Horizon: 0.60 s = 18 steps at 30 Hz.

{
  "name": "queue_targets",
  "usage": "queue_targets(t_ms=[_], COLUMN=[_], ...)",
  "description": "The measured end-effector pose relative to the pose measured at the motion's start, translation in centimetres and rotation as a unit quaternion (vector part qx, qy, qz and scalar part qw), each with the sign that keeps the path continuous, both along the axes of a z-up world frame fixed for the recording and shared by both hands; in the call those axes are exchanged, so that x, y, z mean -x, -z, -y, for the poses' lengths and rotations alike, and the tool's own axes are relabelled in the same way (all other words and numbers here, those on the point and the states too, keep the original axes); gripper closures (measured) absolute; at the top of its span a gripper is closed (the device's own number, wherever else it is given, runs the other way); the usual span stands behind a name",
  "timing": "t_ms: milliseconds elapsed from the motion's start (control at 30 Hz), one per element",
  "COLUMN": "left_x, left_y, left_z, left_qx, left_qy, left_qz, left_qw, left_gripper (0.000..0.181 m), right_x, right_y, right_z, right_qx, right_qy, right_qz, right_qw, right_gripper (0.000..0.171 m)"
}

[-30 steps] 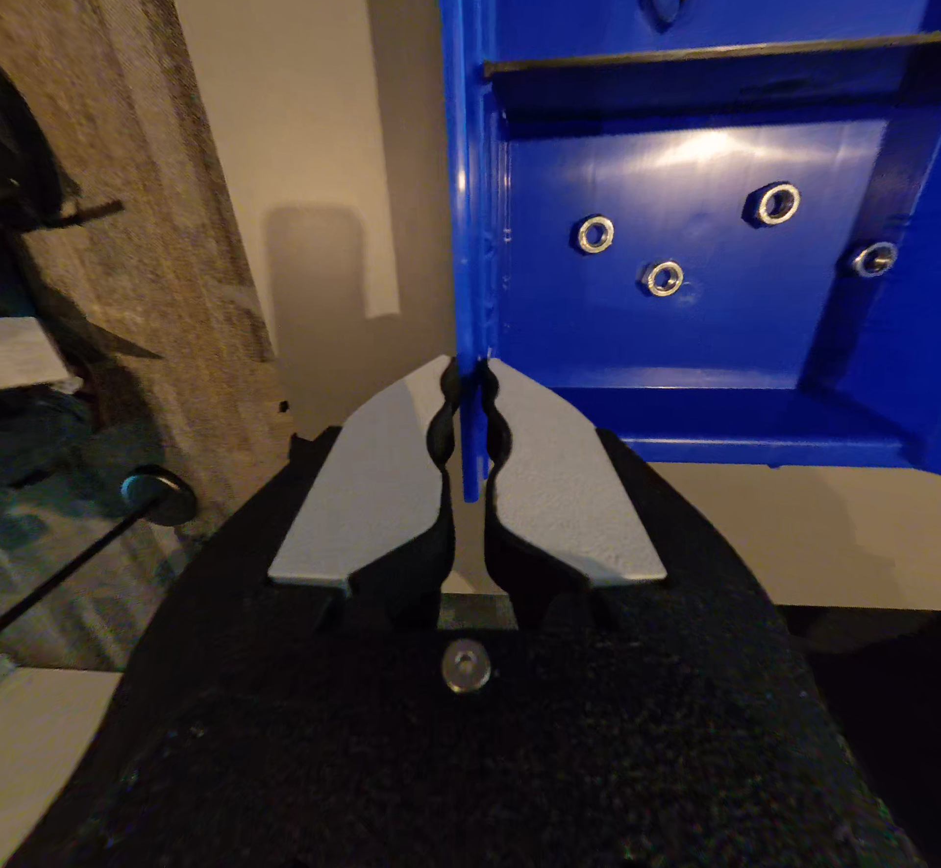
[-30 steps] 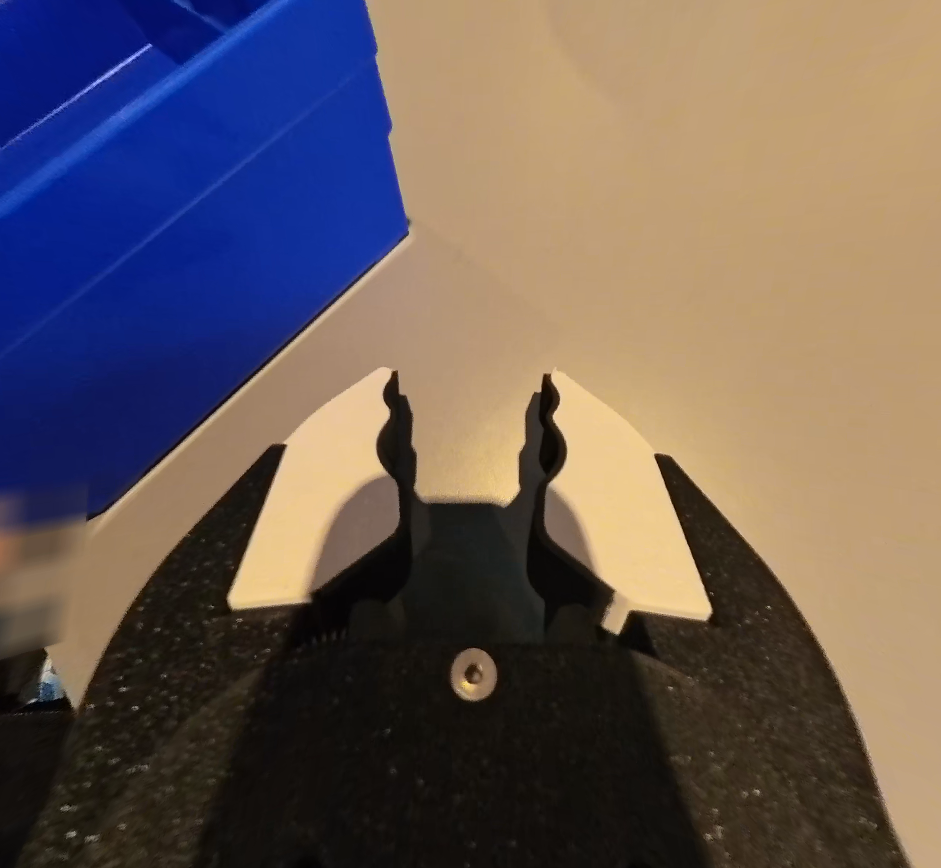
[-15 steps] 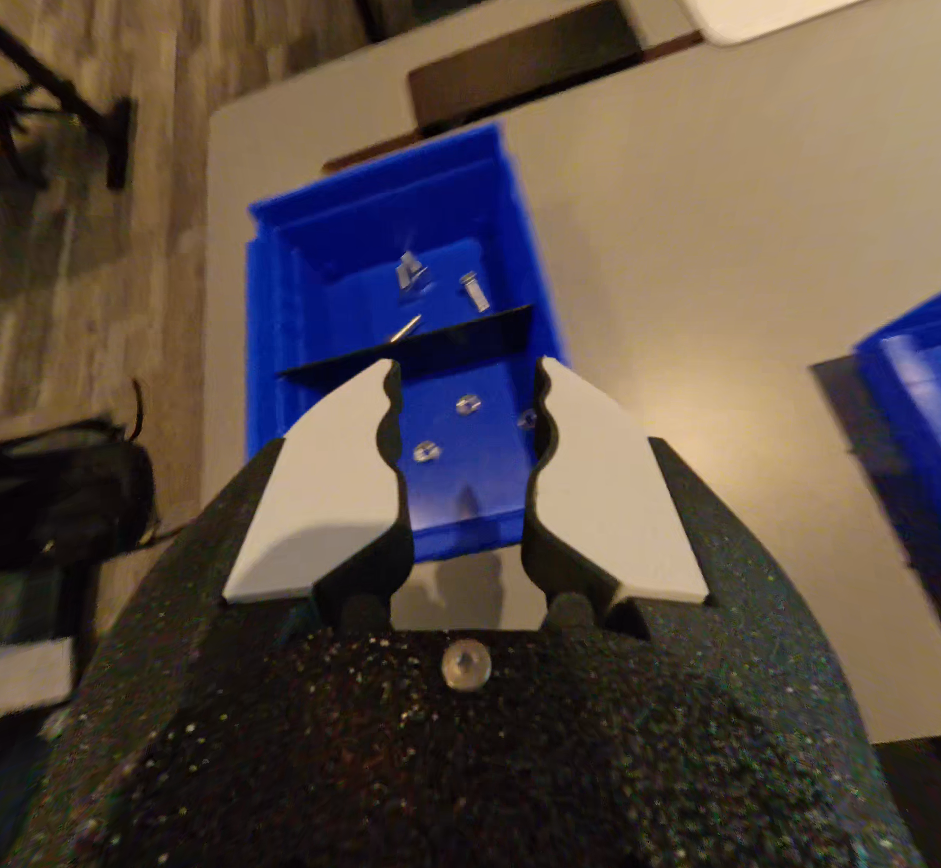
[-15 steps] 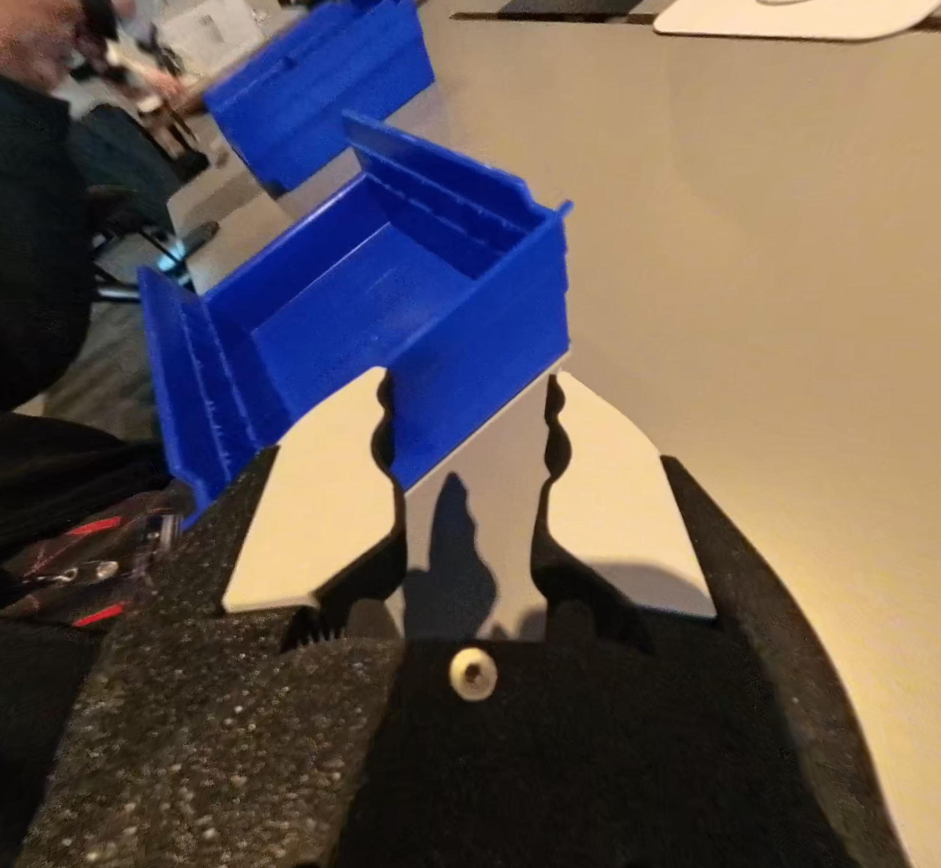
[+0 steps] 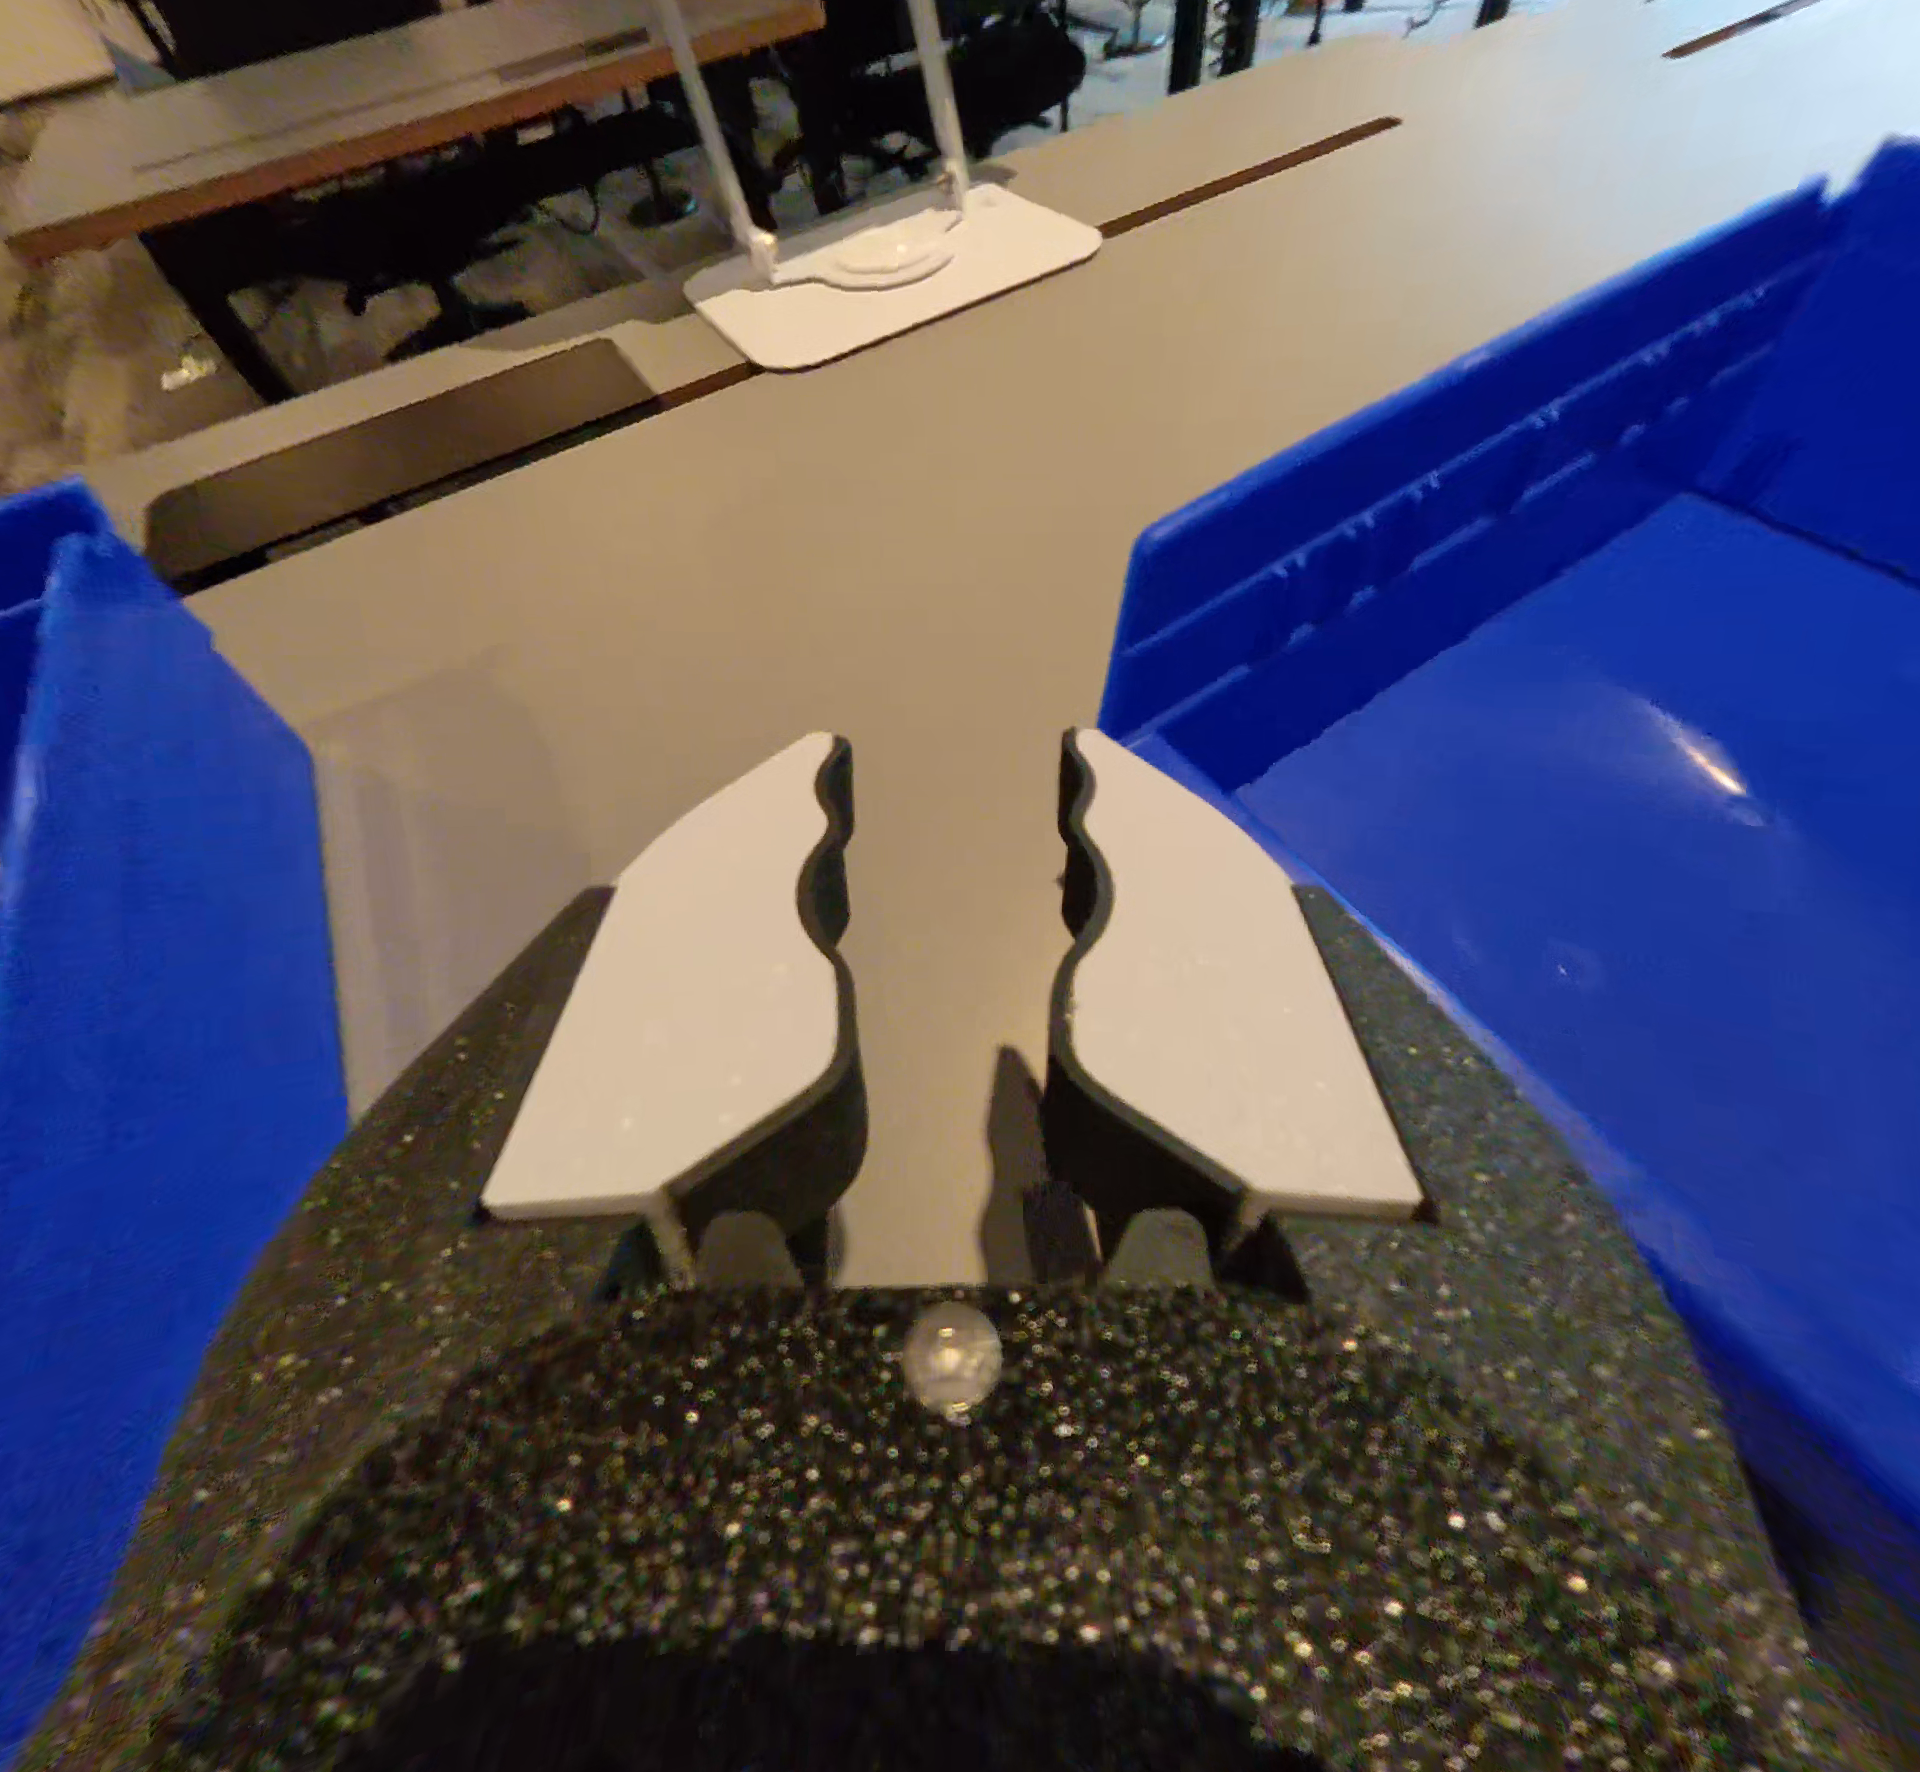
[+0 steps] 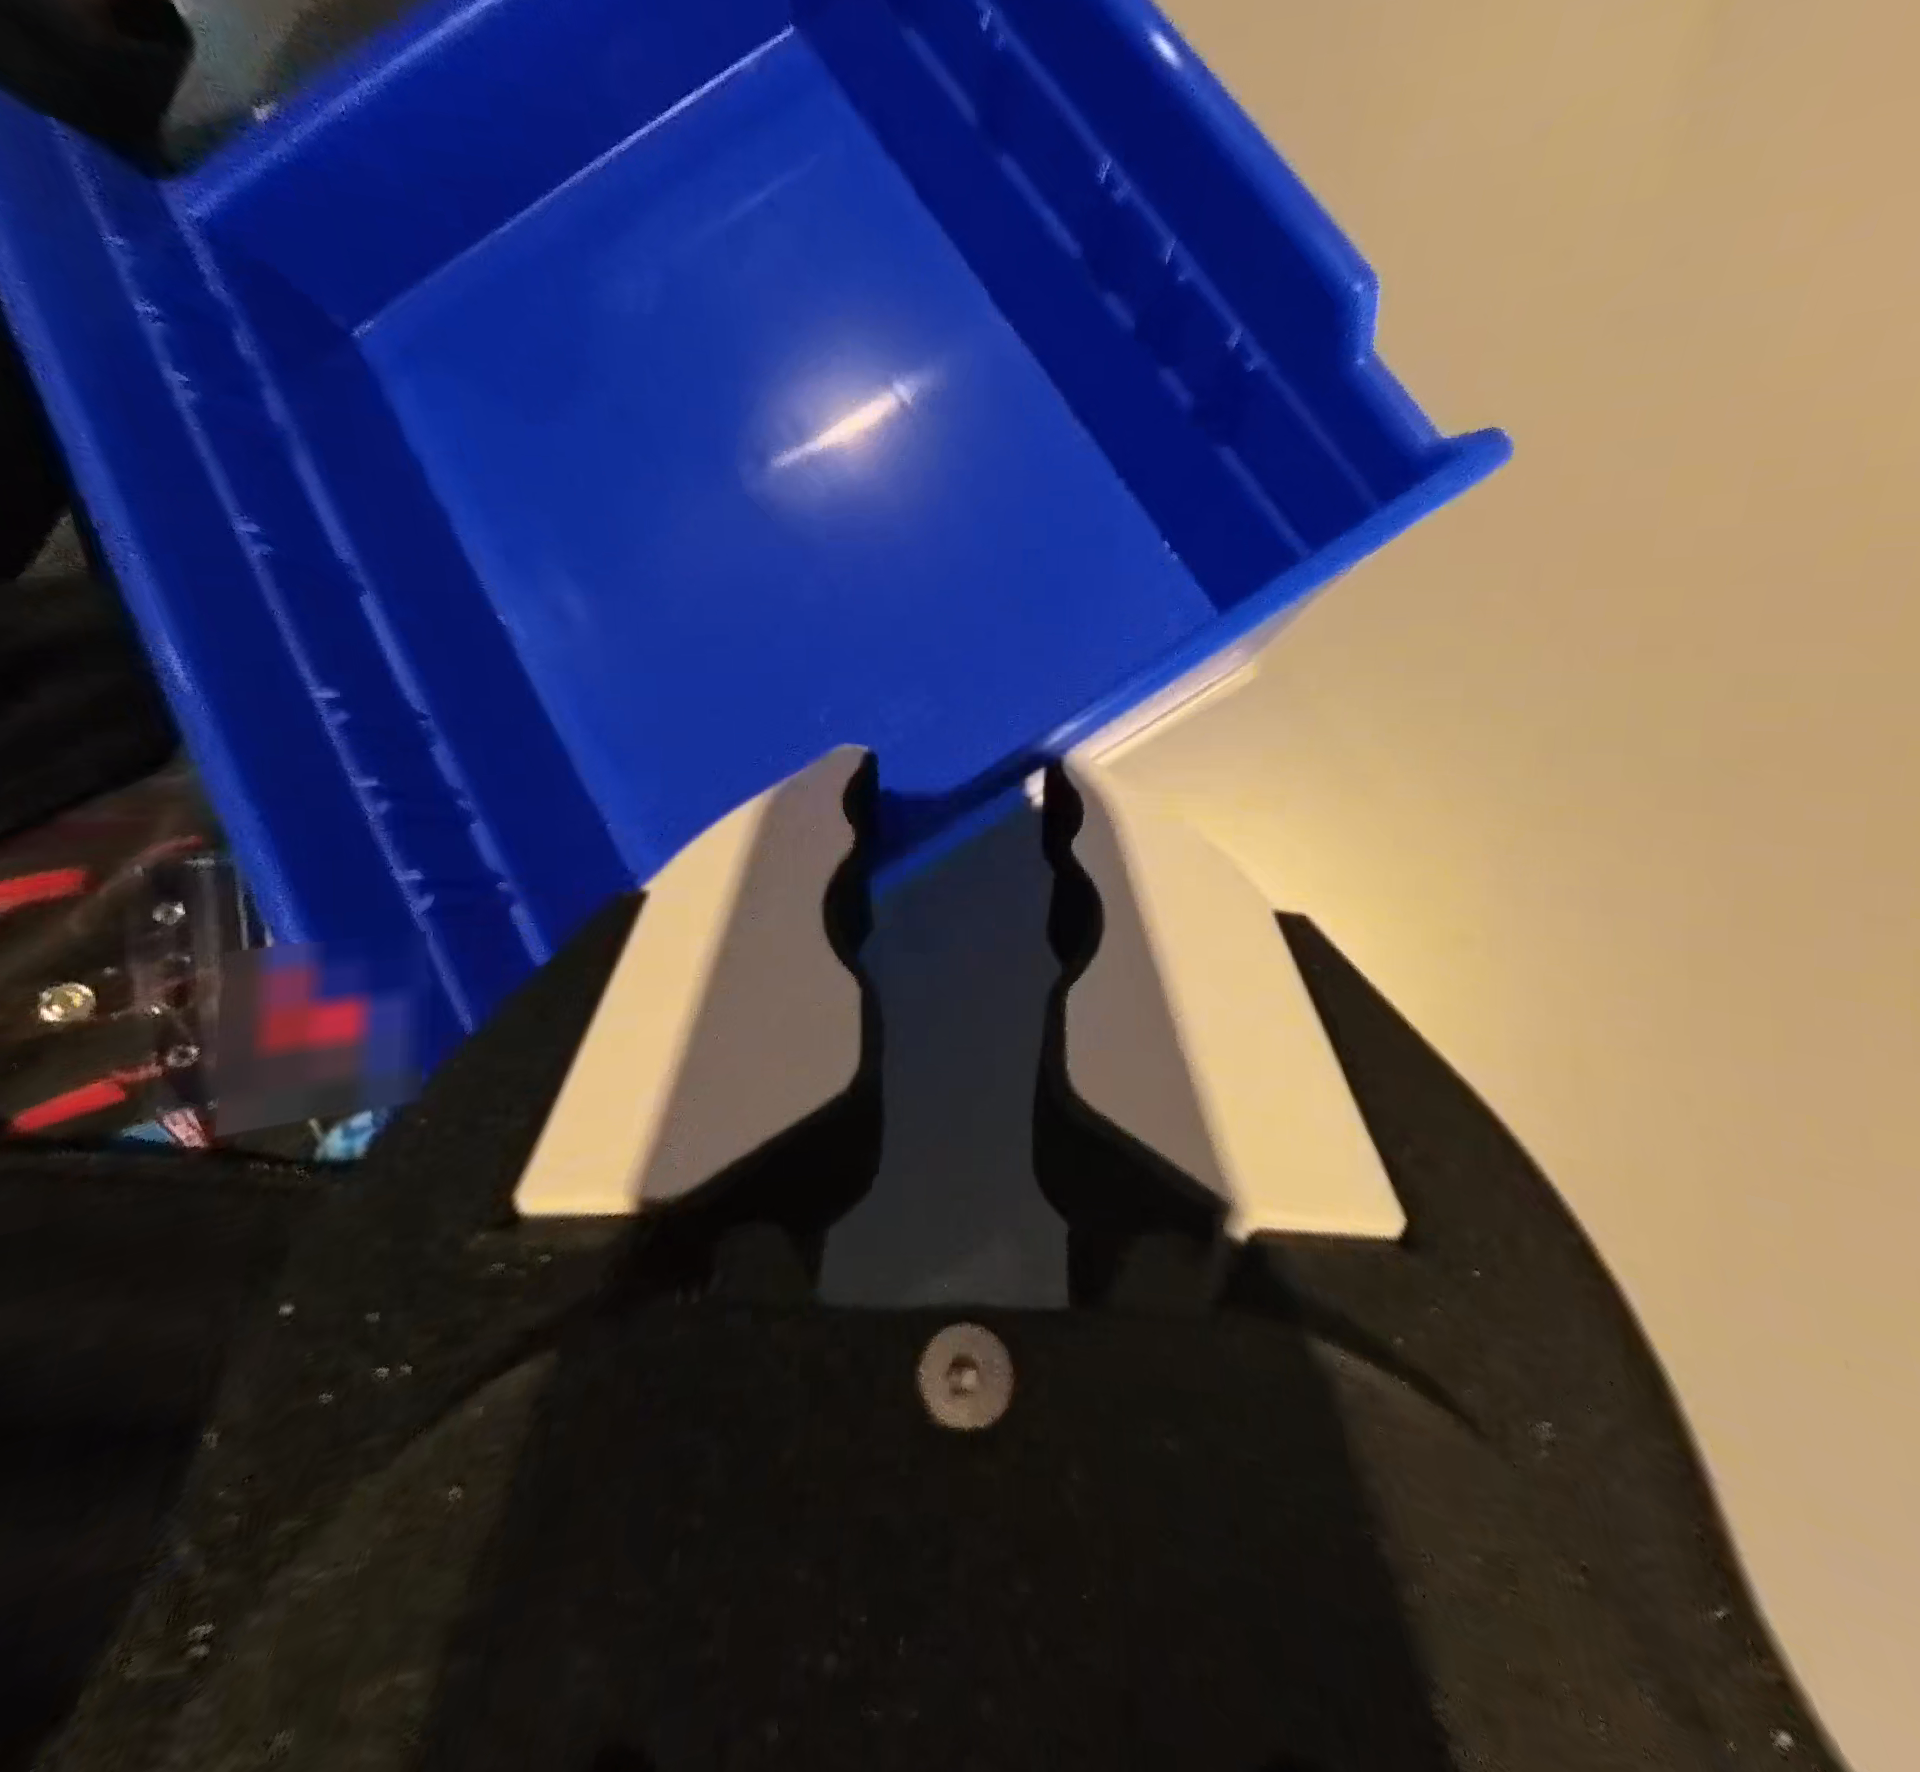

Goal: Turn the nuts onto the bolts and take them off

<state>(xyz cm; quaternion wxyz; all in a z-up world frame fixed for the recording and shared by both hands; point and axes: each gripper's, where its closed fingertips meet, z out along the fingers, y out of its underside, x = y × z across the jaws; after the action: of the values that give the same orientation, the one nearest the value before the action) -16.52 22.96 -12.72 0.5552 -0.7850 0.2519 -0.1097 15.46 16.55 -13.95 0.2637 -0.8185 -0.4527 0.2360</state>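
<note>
A matte beige tabletop fills the centre. A white flat-based stand with two thin legs sits at 12 o'clock. One glossy blue plastic bin lies at 3 o'clock, a second blue plastic bin at 9 o'clock. Dark-framed desks stand beyond.

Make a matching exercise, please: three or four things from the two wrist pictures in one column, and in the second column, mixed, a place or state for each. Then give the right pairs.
Column one:
1. left gripper
2. right gripper
3. white stand
4. blue bin

Column two:
A. nothing visible inside it
B. far across the grey table
C. jaws apart, over bare table between two bins
D. jaws apart, at the near edge of a bin

Pairs: 1-C, 2-D, 3-B, 4-A
</note>
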Motion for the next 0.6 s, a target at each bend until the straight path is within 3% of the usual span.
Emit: queue_targets(t_ms=[267, 467, 600], left_x=[-3.0, -3.9, -4.0], left_y=[2.5, 3.9, 4.5], left_z=[0.6, 0.7, 0.7], left_qx=[-0.037, -0.017, -0.009], left_qy=[0.049, 0.064, 0.065], left_qz=[-0.042, -0.062, -0.076], left_qw=[0.997, 0.996, 0.995], left_gripper=[0.152, 0.154, 0.155], right_x=[-5.6, -11.7, -14.5], right_y=[0.2, 0.2, 0.2], right_z=[-3.9, -8.8, -11.5], right_qx=[-0.009, -0.08, -0.101], right_qy=[-0.042, -0.073, -0.101], right_qz=[0.135, 0.291, 0.326], right_qw=[0.99, 0.95, 0.934], right_gripper=[0.151, 0.153, 0.154])
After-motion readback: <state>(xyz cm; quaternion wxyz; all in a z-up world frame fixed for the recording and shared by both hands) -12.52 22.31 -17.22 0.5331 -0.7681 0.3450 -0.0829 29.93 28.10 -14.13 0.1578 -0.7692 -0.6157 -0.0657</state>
